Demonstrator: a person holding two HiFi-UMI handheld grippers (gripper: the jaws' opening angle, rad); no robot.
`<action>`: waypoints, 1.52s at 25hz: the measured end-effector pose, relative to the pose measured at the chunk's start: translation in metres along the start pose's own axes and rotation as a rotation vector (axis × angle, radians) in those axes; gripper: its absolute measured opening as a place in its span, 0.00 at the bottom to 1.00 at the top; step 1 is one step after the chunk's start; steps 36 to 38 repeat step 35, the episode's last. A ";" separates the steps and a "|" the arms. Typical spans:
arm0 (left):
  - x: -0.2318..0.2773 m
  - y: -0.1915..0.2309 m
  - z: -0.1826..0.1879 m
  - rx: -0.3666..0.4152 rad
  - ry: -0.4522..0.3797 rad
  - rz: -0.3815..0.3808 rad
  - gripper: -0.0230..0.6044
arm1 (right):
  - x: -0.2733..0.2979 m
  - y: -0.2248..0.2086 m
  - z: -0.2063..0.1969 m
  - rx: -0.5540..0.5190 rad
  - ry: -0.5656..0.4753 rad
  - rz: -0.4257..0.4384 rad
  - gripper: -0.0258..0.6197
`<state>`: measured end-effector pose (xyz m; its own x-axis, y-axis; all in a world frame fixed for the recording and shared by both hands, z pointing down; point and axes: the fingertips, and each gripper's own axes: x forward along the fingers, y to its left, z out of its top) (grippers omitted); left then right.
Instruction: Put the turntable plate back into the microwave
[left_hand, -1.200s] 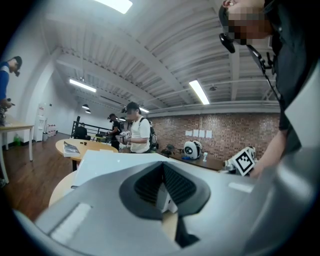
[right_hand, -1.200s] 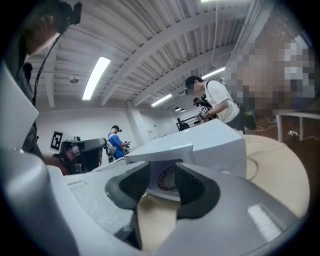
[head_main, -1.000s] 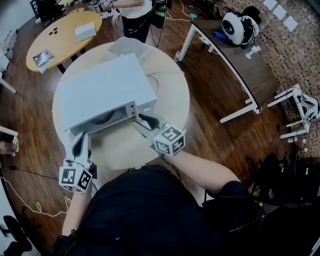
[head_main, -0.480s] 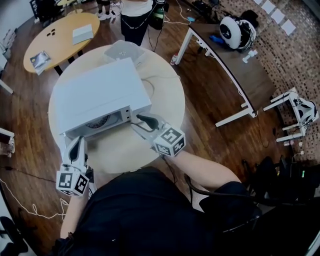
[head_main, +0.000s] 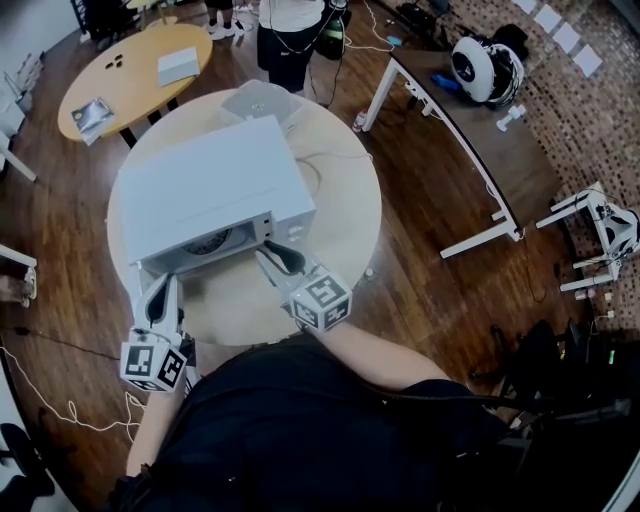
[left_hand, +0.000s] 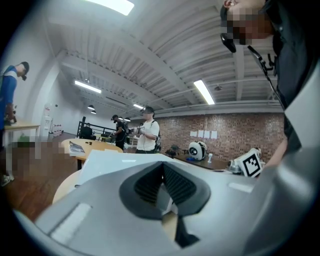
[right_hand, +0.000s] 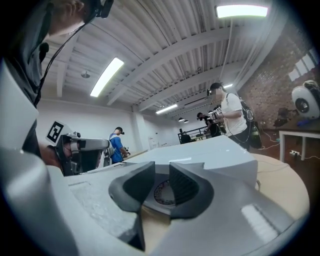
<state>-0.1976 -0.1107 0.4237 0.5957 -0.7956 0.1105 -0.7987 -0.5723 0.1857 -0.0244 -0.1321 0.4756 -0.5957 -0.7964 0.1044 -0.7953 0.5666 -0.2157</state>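
Note:
The white microwave stands on the round table with its front towards me. The patterned turntable plate lies inside the cavity. My right gripper sits just outside the opening's right corner. Its jaws have just been closing, and nothing is between them. In the right gripper view the plate shows through the gap of that gripper. My left gripper is at the microwave's front left corner. Its jaws are almost together on a thin pale edge, seemingly the open door.
The round wooden table has bare room to the right of the microwave. A flat white piece lies behind it. A person stands beyond the table. An oval table and a long desk lie further off.
My right gripper has shifted a little left and back from the opening, and its jaws stand narrower. The left gripper has stayed put.

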 end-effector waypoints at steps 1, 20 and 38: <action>0.000 -0.001 0.000 0.001 -0.002 -0.002 0.04 | 0.000 -0.002 -0.002 0.001 0.004 -0.009 0.18; -0.003 -0.008 -0.004 -0.004 0.009 -0.017 0.04 | -0.009 -0.004 -0.025 -0.008 0.086 -0.033 0.04; -0.015 -0.008 -0.008 -0.021 0.007 -0.017 0.04 | -0.010 0.001 -0.032 0.000 0.094 -0.052 0.04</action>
